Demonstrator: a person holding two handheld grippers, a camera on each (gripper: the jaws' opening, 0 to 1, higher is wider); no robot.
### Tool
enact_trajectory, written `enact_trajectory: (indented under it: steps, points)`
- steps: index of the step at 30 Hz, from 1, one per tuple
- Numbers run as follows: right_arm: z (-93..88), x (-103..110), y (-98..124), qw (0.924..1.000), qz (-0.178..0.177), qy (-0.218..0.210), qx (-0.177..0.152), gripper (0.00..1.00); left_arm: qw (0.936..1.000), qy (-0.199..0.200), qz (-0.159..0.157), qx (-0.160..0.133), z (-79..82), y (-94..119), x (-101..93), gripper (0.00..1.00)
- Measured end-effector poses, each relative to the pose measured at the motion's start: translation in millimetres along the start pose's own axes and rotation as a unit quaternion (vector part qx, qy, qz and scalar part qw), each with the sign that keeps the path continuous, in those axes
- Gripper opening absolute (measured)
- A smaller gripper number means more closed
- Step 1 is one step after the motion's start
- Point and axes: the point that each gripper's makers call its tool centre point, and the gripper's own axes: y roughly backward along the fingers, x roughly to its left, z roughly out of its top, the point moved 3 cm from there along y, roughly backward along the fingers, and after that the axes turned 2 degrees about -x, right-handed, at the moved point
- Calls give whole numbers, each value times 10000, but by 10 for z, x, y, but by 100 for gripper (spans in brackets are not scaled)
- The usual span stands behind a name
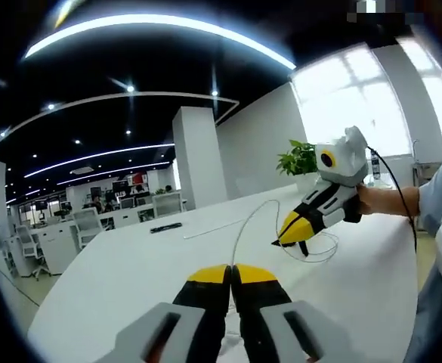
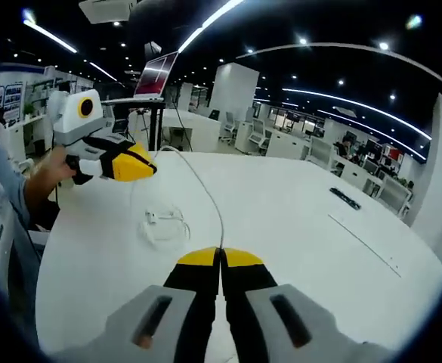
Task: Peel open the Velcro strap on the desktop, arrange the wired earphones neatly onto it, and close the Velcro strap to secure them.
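An open-plan office, a white tabletop (image 2: 296, 227) — nearest, your right hand-held gripper (image 2: 221, 261) is clamped on the white cable of the wired earphones (image 2: 162, 224), coiled mid-table. Your left hand-held gripper (image 1: 230, 276) also pinches that cable. Beyond lies a dark Velcro strap (image 2: 344, 197).

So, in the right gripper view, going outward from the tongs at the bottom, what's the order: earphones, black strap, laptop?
1. earphones: coiled just ahead-left of the right tongs.
2. black strap: farther across the desk, on the right.
3. laptop: raised on a stand beyond the desk, upper left.
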Motion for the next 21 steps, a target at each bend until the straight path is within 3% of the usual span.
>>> enact_trajectory:
  steps: [7, 12, 18, 21]
  points:
    - [350, 297, -79, 9973, 539, -59, -498, 3, 9995, 147, 142, 220, -161, -20, 73, 6]
    - [524, 441, -157, 9947, 770, 32, -680, 3, 9995, 152, 98, 262, -205, -57, 25, 8]
    - [748, 445, -202, 9912, 813, 18, -1042, 3, 9998, 127, 3, 157, -169, -89, -31, 7]
    - [817, 392, -219, 9911, 666, 140, -1145, 3, 9999, 103, -16, 119, -147, -85, -41, 9]
